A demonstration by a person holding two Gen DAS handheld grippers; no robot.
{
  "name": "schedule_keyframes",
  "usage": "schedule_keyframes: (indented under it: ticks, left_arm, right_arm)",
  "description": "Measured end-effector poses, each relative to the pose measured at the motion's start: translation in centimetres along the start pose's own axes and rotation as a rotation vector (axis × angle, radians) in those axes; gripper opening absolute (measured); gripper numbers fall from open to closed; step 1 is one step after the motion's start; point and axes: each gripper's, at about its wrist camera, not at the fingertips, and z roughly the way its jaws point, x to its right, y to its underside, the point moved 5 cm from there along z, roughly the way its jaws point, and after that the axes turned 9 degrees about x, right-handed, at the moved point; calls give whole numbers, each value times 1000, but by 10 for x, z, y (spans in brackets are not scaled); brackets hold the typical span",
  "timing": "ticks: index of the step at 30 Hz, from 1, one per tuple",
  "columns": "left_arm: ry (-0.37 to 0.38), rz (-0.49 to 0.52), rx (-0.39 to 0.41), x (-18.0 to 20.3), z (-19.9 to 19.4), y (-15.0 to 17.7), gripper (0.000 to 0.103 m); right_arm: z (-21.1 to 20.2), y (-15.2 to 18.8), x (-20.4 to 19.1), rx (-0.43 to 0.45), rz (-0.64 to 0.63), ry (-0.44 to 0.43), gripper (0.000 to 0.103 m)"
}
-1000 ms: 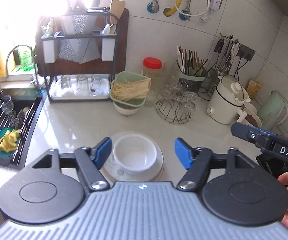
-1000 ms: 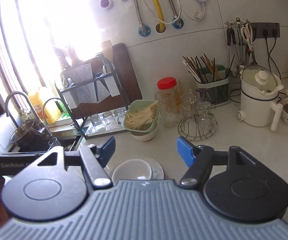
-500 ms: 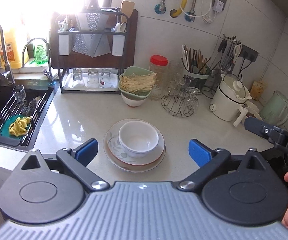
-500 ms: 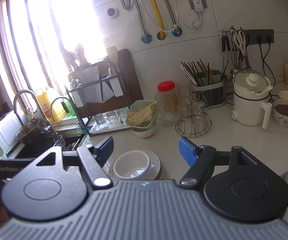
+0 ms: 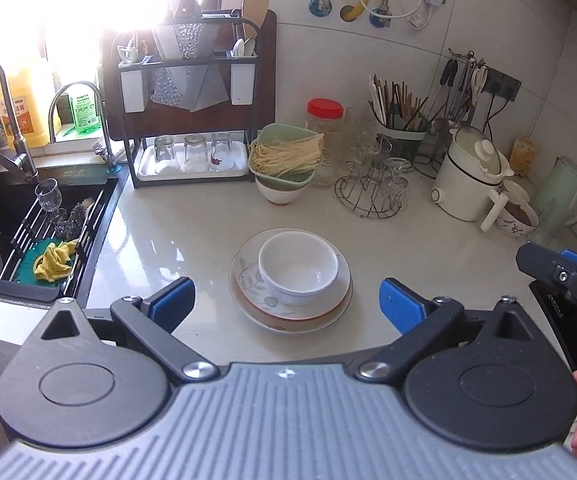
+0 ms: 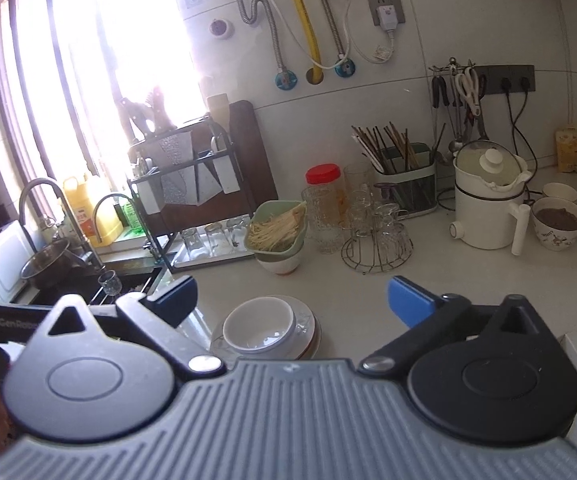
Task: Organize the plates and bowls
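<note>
A white bowl [image 5: 298, 268] sits in a small stack of plates [image 5: 248, 280] with a leaf pattern, on the pale counter. My left gripper [image 5: 287, 302] hangs above the stack's near edge, wide open, touching nothing. In the right wrist view the same bowl [image 6: 260, 326] and plates [image 6: 310, 326] lie low between the blue pads. My right gripper [image 6: 292, 299] is opening, with only air between its fingers; the stack is below and beyond them. Its tip [image 5: 560, 272] shows at the right edge of the left wrist view, with a person's fingers behind it.
A black sink [image 5: 28, 220] with a drain rack lies at the left. Along the back wall stand a rack with glasses [image 5: 192, 156], a green basket of noodles on a bowl [image 5: 284, 160], a wire glass stand [image 5: 372, 188] and a white pot [image 5: 468, 184]. A dark hob edge [image 5: 548, 312] is at the right.
Both grippers drew back from the bowl and plates, which stay put. The left jaws spread wide first, and the right jaws widened in the last half second.
</note>
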Motion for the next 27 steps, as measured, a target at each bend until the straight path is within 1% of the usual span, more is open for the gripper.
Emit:
schedule_keyframes:
  ticks: [6, 13, 19, 22, 27]
  left_arm:
    - [7, -10, -1, -6, -4, 4, 100]
    - [22, -3, -8, -6, -12, 13, 100]
    - [40, -10, -31, 0, -15, 15, 100]
    - [39, 2, -26, 2, -16, 15, 100]
    - [34, -8, -33, 2, -15, 14, 100]
  right_arm:
    - [-2, 9, -3, -22, 18, 26, 103]
    - [-14, 17, -10, -28, 19, 48, 103]
    - [-14, 20, -15, -45, 9, 41, 103]
    - [-13, 18, -15, -49, 9, 43, 103]
    - [-13, 18, -14, -54, 8, 46, 103]
